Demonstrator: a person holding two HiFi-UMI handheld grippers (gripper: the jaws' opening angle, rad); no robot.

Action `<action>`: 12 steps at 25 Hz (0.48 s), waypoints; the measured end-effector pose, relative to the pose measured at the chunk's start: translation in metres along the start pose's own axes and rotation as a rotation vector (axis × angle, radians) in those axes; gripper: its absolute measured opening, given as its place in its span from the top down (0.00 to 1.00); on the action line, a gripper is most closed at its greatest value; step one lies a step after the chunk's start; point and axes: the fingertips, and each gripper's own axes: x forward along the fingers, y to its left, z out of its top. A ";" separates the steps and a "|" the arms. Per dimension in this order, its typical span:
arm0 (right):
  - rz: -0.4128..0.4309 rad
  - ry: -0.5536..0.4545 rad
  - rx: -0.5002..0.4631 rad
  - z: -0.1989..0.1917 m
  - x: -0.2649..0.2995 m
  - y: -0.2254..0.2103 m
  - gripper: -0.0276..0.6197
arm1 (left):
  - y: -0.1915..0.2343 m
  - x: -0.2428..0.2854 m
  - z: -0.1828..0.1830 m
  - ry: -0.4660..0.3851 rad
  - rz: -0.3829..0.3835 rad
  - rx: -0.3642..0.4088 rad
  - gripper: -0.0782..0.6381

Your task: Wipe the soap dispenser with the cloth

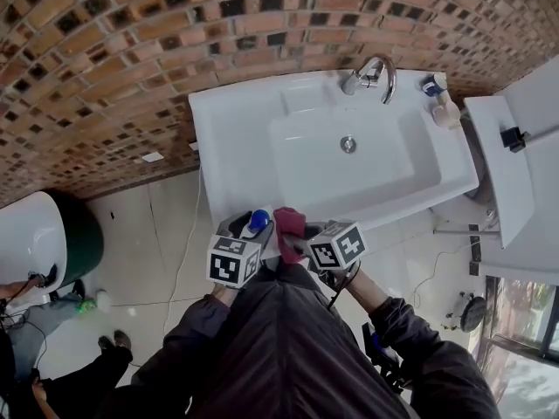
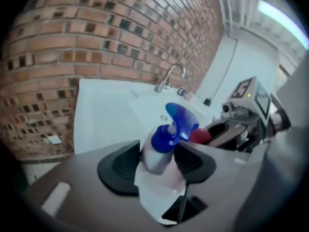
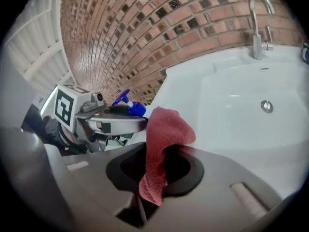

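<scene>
I clamp my left gripper [image 2: 157, 163] on the body of the soap dispenser [image 2: 166, 139], keeping it steady just off the sink's [image 1: 244, 147] front edge, while my right gripper [image 3: 157, 170] pinches the cloth [image 3: 161, 139] close beside it, a fold standing free for rubbing.

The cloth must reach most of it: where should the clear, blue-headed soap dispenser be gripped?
Grip the clear soap dispenser by its body just under the blue collar, from both sides, as the left gripper does: that part is straight-walled, while the head flares. This likely leaves the head free for the red cloth in the right gripper.
</scene>
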 end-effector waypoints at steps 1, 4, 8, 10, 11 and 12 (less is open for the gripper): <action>0.011 -0.007 0.023 0.003 0.005 0.001 0.85 | 0.000 -0.001 0.000 -0.019 -0.014 -0.033 0.57; 0.029 -0.020 0.043 0.010 0.017 0.003 0.85 | -0.002 -0.006 -0.002 -0.025 -0.094 -0.070 0.56; 0.046 -0.018 0.014 0.020 0.027 0.006 0.85 | -0.005 -0.017 -0.008 -0.014 -0.223 -0.178 0.56; 0.055 -0.008 0.001 0.025 0.031 0.004 0.85 | -0.003 -0.021 -0.013 -0.004 -0.242 -0.160 0.60; 0.061 -0.004 0.000 0.027 0.032 0.004 0.85 | -0.003 -0.023 -0.016 0.006 -0.243 -0.133 0.62; 0.065 -0.002 0.001 0.028 0.033 0.004 0.85 | -0.002 -0.024 -0.019 0.014 -0.243 -0.112 0.62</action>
